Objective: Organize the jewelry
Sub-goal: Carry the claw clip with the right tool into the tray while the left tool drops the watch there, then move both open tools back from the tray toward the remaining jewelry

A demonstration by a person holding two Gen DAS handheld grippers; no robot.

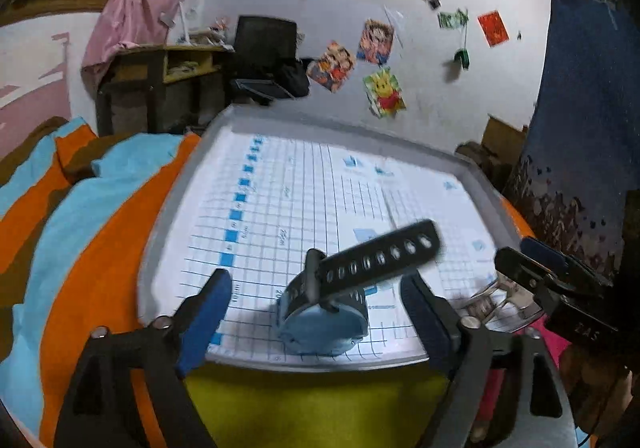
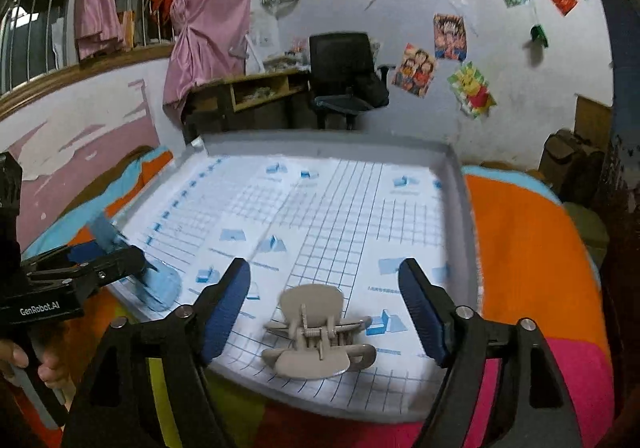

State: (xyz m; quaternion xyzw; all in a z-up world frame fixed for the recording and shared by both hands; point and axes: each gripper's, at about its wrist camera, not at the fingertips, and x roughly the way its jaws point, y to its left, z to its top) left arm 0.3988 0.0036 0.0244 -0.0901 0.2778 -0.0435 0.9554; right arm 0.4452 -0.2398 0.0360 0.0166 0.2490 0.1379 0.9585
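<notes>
A blue watch (image 1: 326, 322) with a black perforated strap (image 1: 380, 258) lies on the grey tray (image 1: 168, 232) near its front edge, between the fingers of my open left gripper (image 1: 316, 312). A beige claw hair clip (image 2: 314, 336) rests on the tray's gridded paper, between the fingers of my open right gripper (image 2: 324, 308). In the right wrist view the left gripper (image 2: 100, 268) shows at the left over the blue watch (image 2: 160, 288). In the left wrist view the right gripper (image 1: 532, 268) appears at the right above the clip (image 1: 492, 300).
The tray (image 2: 460, 183) sits on a bed with an orange, light blue and pink cover (image 2: 532, 248). A hand (image 2: 24, 364) holds the left gripper's handle. Behind stand a desk (image 2: 248, 91), a black office chair (image 2: 344, 75) and a wall with posters.
</notes>
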